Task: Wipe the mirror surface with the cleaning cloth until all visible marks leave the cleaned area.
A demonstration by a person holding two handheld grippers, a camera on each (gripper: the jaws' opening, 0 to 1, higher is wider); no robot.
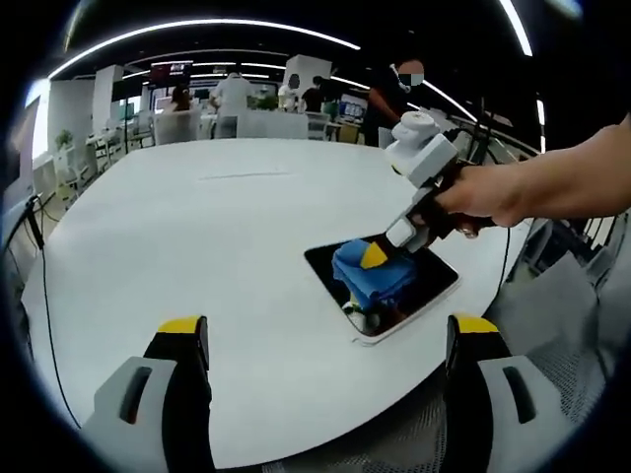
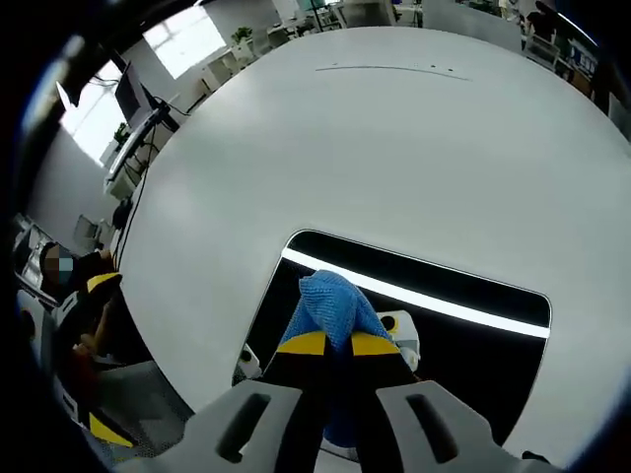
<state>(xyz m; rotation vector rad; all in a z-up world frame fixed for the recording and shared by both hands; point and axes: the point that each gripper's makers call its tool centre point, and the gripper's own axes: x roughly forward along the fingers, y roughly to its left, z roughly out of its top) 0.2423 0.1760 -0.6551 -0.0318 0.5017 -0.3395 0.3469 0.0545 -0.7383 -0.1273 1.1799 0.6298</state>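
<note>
**Inspector A:** Status of the wipe?

**Inspector B:** Under way, in my judgement, not finished. The right gripper (image 2: 338, 343) is clenched on the blue cleaning cloth (image 2: 330, 301), and the cloth is pressed onto the mirror (image 2: 463, 345). The mirror lies flat on the white table (image 2: 394, 138), near the table's edge closest to the person. I cannot make out any marks on the glass, so how much is cleaned cannot be told.

**Inspector A:** The other tool?

**Inspector B:** The left gripper (image 1: 330, 340) is released, jaws wide apart, held above the table near that same edge, well apart from the mirror (image 1: 434, 286), grasping nothing.

**Inspector A:** Differences between views?

**Inspector B:** The left gripper view shows the person's hand (image 1: 493, 192) on the right gripper (image 1: 380, 258), with the cloth (image 1: 370, 276) bunched beneath it. The right gripper view shows the glass close up, reflecting a bright ceiling strip light.
</note>
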